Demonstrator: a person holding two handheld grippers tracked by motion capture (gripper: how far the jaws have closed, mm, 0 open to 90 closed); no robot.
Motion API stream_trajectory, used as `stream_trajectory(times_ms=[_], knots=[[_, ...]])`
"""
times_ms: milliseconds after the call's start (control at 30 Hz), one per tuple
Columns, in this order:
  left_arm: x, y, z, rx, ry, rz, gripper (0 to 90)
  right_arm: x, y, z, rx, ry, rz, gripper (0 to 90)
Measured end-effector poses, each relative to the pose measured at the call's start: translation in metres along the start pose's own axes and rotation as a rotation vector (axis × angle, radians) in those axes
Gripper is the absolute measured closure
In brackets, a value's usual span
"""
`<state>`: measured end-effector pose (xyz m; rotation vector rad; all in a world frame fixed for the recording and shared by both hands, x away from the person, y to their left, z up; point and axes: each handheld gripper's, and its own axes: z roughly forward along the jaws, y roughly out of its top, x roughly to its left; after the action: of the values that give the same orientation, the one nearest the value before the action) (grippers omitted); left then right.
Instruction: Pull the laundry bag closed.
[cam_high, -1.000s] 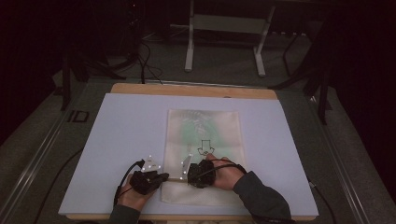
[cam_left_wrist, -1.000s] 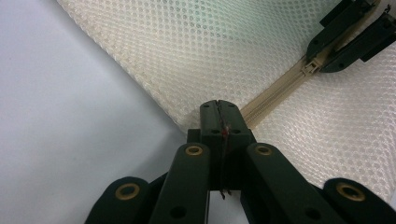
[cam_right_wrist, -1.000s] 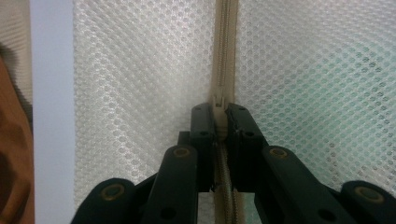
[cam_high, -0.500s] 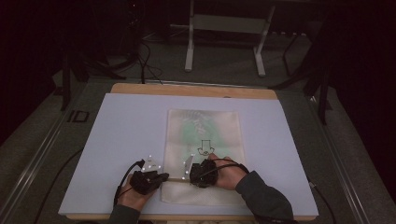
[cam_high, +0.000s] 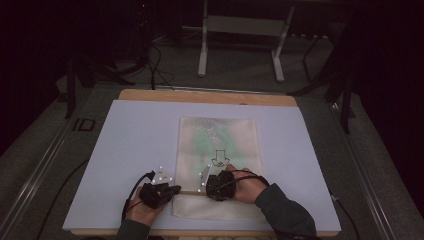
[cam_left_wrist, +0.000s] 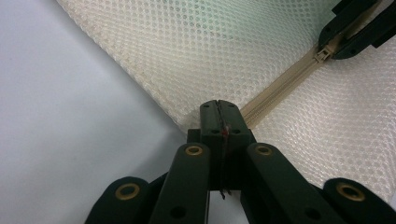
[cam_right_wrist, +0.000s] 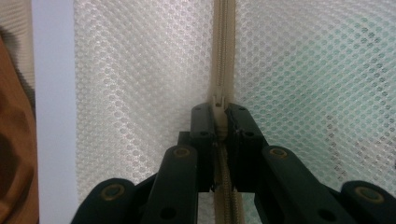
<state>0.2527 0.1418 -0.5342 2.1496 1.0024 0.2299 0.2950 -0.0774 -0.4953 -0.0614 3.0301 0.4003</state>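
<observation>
A white mesh bag (cam_high: 220, 145) lies flat on the white board (cam_high: 135, 150), with something pale green inside it (cam_high: 210, 135). A beige zipper (cam_left_wrist: 280, 86) runs across the bag near its front end. My left gripper (cam_high: 175, 190) is shut on the bag's edge at the zipper's left end (cam_left_wrist: 218, 105). My right gripper (cam_high: 207, 188) faces it from the right and is shut on the zipper pull (cam_right_wrist: 218, 100). In the left gripper view the right gripper (cam_left_wrist: 348, 35) sits on the pull (cam_left_wrist: 322, 55) farther along the zipper. The mesh (cam_right_wrist: 130, 70) spreads out on both sides of the zipper (cam_right_wrist: 223, 37).
The board rests on a wooden table (cam_high: 200, 95). A black arrow mark (cam_high: 219, 158) is printed on the bag. Metal stand legs (cam_high: 240, 45) and cables (cam_high: 155, 65) lie on the dark floor behind the table. A cable (cam_high: 132, 192) trails from the left gripper.
</observation>
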Motion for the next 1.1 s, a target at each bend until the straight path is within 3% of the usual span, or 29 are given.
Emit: stream_trajectory(times_ms=[1100], knots=[[0.000,0.000,0.000,-0.001,-0.001,-0.004,89.5,-0.001,-0.023,-0.008,0.021,0.014,0.034,82.3]])
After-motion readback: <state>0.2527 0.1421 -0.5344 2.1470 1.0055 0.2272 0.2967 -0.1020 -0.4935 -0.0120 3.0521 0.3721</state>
